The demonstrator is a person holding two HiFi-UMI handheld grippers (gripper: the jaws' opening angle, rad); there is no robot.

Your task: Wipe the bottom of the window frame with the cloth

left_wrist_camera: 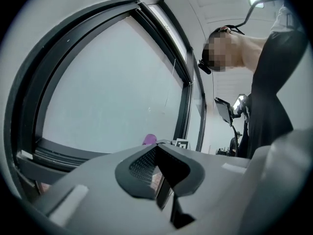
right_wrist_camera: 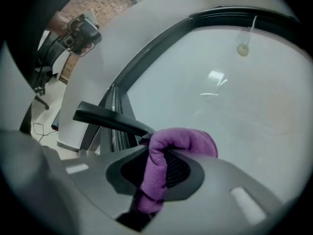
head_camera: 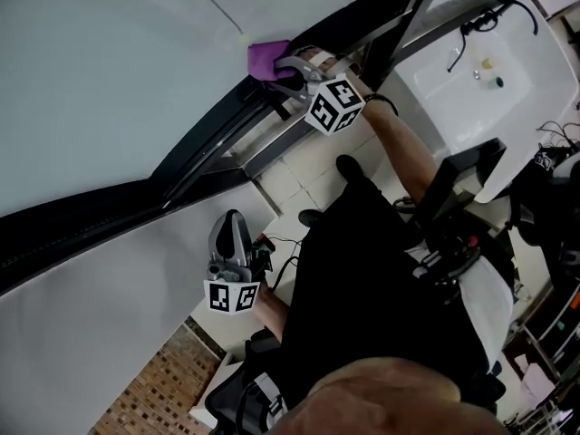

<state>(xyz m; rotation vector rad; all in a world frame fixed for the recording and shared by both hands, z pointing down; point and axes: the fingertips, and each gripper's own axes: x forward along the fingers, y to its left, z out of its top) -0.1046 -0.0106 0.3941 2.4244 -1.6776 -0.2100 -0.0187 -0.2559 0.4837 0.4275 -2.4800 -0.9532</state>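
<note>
My right gripper [head_camera: 288, 69] is shut on a purple cloth [head_camera: 268, 59] and holds it against the black window frame [head_camera: 204, 139], where the frame meets the glass. In the right gripper view the cloth [right_wrist_camera: 182, 140] bulges out from between the closed jaws of the right gripper [right_wrist_camera: 157, 169], beside a black window handle [right_wrist_camera: 108, 117]. My left gripper [head_camera: 231, 241] hangs lower, away from the frame, near the white wall. In its own view the left gripper [left_wrist_camera: 159, 174] is shut with nothing held, and the cloth [left_wrist_camera: 149, 139] shows small beyond it.
A white basin or counter [head_camera: 480, 80] with small items stands at the upper right. Black equipment on a stand [head_camera: 458, 198] and cables are close by the person's right side. A brick-patterned floor [head_camera: 154, 388] lies below. The large pane [head_camera: 100, 62] fills the upper left.
</note>
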